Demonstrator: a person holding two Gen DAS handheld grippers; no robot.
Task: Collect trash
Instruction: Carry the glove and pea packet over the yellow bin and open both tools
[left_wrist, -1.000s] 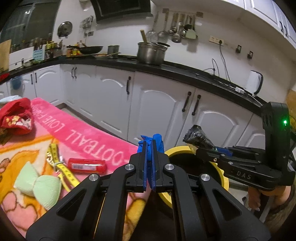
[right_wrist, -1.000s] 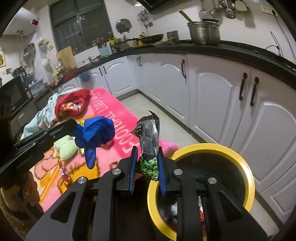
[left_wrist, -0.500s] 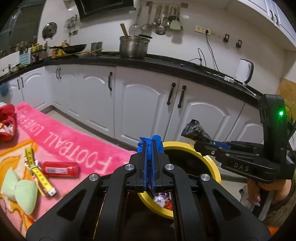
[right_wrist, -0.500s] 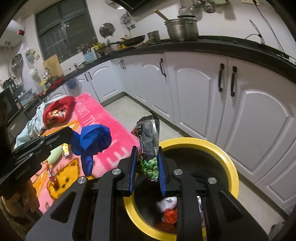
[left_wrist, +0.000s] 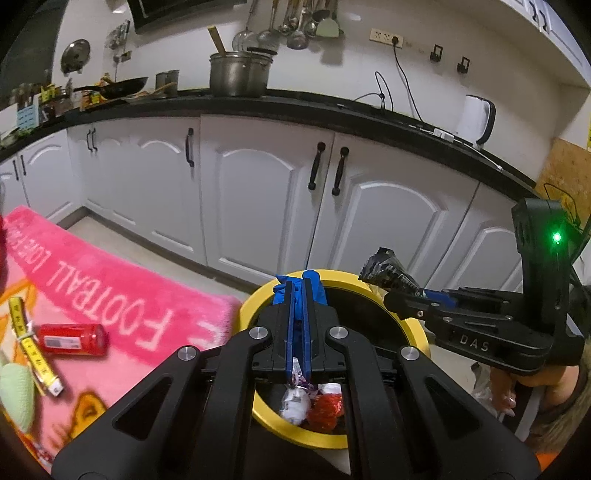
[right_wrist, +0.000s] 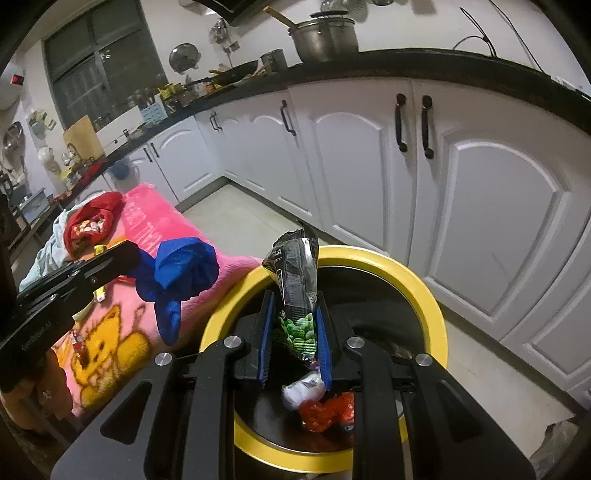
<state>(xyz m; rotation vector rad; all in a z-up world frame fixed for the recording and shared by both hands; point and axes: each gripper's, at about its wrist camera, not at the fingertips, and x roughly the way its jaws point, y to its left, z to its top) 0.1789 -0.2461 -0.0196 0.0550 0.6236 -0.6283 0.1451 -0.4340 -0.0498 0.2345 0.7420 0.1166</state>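
We have brought both grippers over the yellow bin (right_wrist: 424, 284), the left gripper (left_wrist: 298, 295) clamped on a blue glove (right_wrist: 177, 273), the right gripper (right_wrist: 293, 317) on a snack packet (right_wrist: 297, 273), ready to drop.

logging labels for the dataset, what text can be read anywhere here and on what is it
"FOOTBALL" and "LOVE", seen upside down: pink blanket.
"DAS": side of the right claw body.
"GenRobot.AI": side of the left claw body.
Snack packet print: too small to read.
Red bottle label: blurred.
Tape measure marks: unreadable.
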